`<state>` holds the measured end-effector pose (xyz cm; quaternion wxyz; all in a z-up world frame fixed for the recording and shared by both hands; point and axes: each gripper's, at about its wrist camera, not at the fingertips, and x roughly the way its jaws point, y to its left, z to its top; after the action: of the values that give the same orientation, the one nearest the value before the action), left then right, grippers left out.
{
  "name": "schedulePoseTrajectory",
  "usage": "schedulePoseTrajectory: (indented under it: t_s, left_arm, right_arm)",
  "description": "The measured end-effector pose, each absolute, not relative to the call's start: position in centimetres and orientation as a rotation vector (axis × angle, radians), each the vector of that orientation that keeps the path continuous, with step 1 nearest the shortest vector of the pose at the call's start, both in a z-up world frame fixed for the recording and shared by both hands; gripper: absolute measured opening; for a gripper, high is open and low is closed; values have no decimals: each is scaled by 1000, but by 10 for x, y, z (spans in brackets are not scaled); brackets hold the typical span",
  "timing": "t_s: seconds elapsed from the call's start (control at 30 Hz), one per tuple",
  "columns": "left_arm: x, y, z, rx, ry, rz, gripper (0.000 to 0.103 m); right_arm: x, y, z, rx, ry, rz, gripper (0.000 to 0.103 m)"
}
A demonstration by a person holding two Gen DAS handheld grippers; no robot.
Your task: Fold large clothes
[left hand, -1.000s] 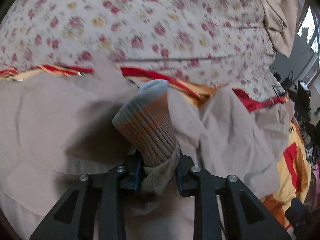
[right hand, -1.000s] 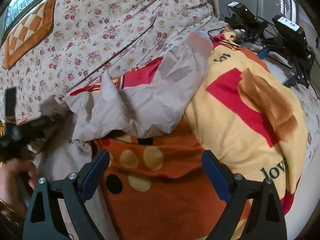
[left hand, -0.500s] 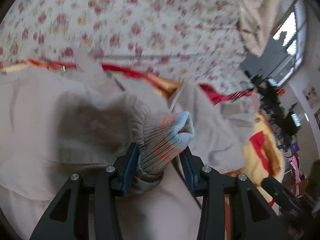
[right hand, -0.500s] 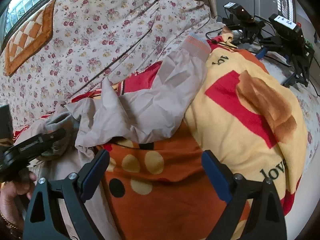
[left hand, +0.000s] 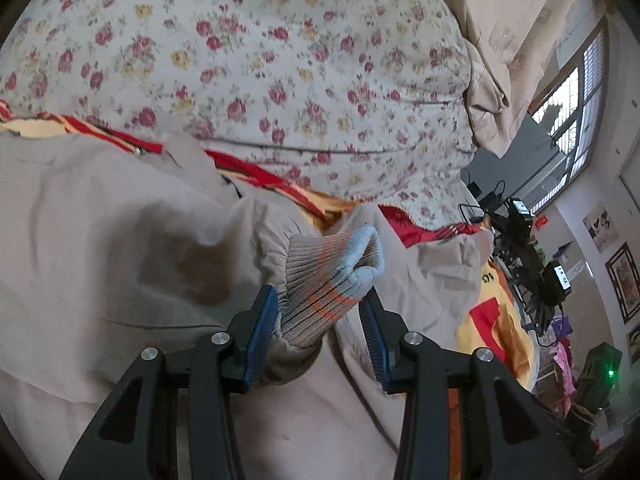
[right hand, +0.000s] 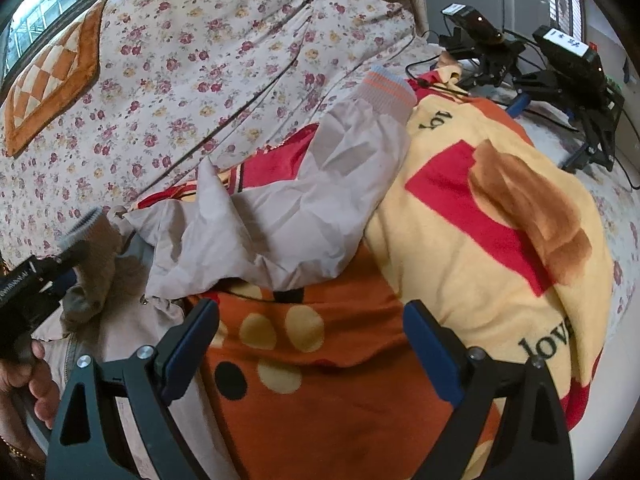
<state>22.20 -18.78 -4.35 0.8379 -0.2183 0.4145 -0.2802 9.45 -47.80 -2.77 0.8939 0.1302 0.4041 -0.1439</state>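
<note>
A beige jacket (left hand: 120,248) lies spread on a bright blanket (right hand: 480,240) on a bed. My left gripper (left hand: 320,320) has a ribbed sleeve cuff (left hand: 332,280) with orange and blue stripes between its jaws, which stand wide and loose around it. The left gripper also shows in the right wrist view (right hand: 52,276) at the left edge. The other sleeve (right hand: 320,184) lies across the blanket, its striped cuff (right hand: 388,88) at the far end. My right gripper (right hand: 312,344) is open and empty above the orange part of the blanket.
A floral bedcover (left hand: 260,60) rises behind the jacket. A checked orange cushion (right hand: 52,80) lies at the upper left. Camera gear and cables (right hand: 560,64) stand at the far right. A beige curtain (left hand: 512,40) hangs by the window.
My left gripper's jaws have spread apart around the sleeve cuff and it has carried the cuff rightward over the jacket body. The right gripper has barely moved.
</note>
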Motion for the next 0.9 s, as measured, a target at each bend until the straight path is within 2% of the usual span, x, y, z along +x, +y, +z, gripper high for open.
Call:
schedulePoseTrajectory:
  t_s: [0.03,0.07,0.17,0.33,0.37,0.43,0.47,0.53,0.57,0.7,0.9]
  left_arm:
    - [222,-189,-44,-466,884,-599,34]
    - [221,-189,-45,-469,886,-605,41]
    - [219,-190,-42,-485,874,-636,49]
    - [219,-185,-34,-436,829,-564,49]
    - [223,-181,-37,-418,837,-498,47]
    - [232,-180,-45,-388,877,-393,24]
    - [236,-181,-50,-369,900,-359,8]
    - [242,-196,-58,-312,931,-374,6]
    - [242,-209,-62,-262,947,-403,1]
    - [229,-257,-88,-24,1019,-487,0]
    - [227,-227,-61,-96,975,-521,0]
  right_arm:
    - [95,-478,-28,269,838,-298,95]
    - [95,-477,-28,271,838,-299,95]
    - [95,-477,-27,274,838,-301,95]
    - [95,-477,-27,274,839,-301,95]
    - [95,-477,-28,274,839,-303,95]
    - [95,-477,-27,277,838,-306,95]
    - [96,-476,-27,277,837,-307,95]
    - [97,-475,-27,274,836,-311,95]
    - [99,-475,-28,272,840,-312,95]
    - [104,-472,-32,268,860,-306,95]
    - [105,-481,-34,303,862,-329,95]
